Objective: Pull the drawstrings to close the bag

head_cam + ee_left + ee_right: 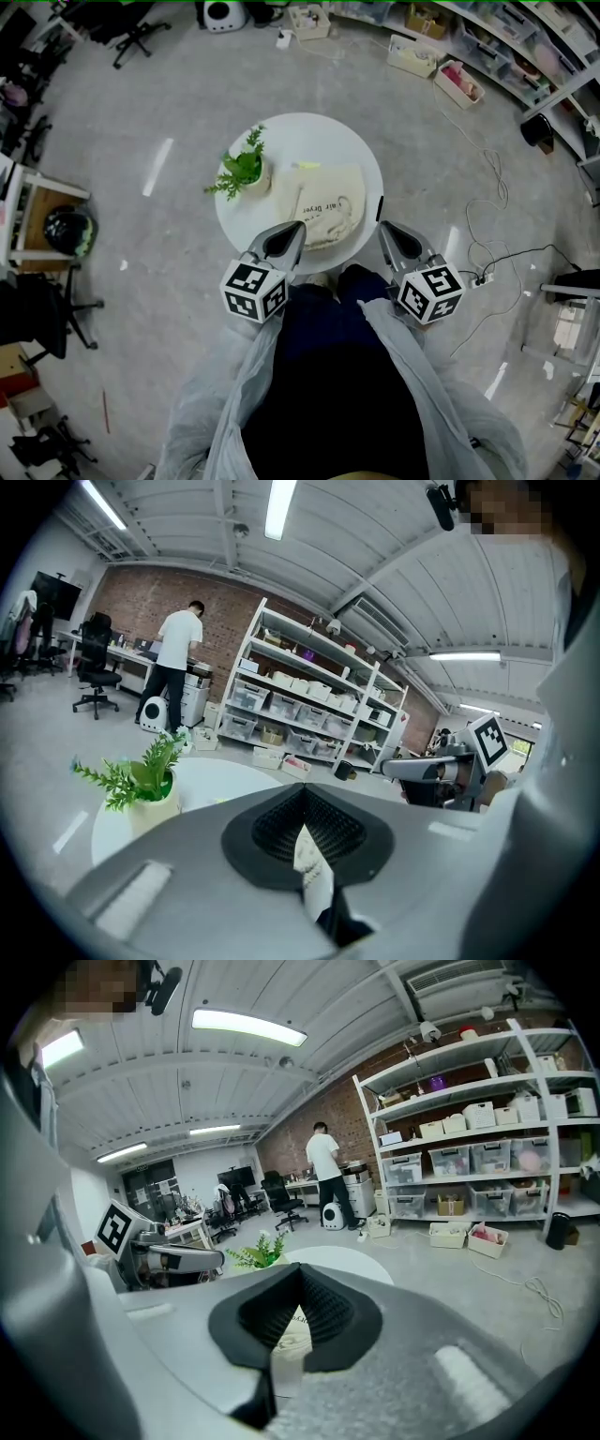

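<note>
My left tongs and right tongs are both closed, holding nothing, with the bag just ahead between them on the table.

Workshop with a brick wall and a pale grey floor

A round white table stands mid-floor, well apart from the other furniture. Tall white shelves full of boxes line one side, with open bins on the floor just in front. Black office chairs gather near a desk, where a person stands (back turned). Loose cables trail across the floor. Strip lights glow on the white panelled ceiling.
</note>
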`<state>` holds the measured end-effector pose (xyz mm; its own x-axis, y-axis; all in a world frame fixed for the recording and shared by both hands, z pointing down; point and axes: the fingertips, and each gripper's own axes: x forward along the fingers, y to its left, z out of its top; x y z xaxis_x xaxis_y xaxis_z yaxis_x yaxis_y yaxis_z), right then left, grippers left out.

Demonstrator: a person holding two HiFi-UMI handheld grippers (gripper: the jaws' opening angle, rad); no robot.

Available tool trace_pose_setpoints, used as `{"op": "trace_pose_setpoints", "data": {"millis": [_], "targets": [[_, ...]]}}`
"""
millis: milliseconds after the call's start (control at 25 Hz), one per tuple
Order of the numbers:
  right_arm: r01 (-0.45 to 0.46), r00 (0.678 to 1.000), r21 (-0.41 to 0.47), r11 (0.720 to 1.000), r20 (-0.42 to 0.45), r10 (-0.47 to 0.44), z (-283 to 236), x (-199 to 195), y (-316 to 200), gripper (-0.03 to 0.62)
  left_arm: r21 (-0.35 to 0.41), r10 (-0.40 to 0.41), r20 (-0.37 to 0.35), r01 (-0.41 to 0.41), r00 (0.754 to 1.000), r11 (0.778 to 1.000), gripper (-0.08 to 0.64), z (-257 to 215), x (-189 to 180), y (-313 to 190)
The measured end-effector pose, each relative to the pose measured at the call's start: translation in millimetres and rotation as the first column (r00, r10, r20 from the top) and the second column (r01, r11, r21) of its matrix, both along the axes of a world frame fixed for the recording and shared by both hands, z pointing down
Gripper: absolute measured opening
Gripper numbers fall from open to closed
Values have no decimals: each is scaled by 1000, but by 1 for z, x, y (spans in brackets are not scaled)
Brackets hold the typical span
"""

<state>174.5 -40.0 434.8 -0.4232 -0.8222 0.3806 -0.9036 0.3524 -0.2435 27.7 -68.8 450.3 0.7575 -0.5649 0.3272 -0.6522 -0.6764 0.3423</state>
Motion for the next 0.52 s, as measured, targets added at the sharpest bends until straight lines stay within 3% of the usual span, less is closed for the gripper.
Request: {"op": "trace_pose_setpoints", "data": {"millis": [520], "targets": [[-4,1000,-4,1000,-16,4,5,1,1,2,-7,7,23,-7,1000,1000,15,8,-5,-2]]}}
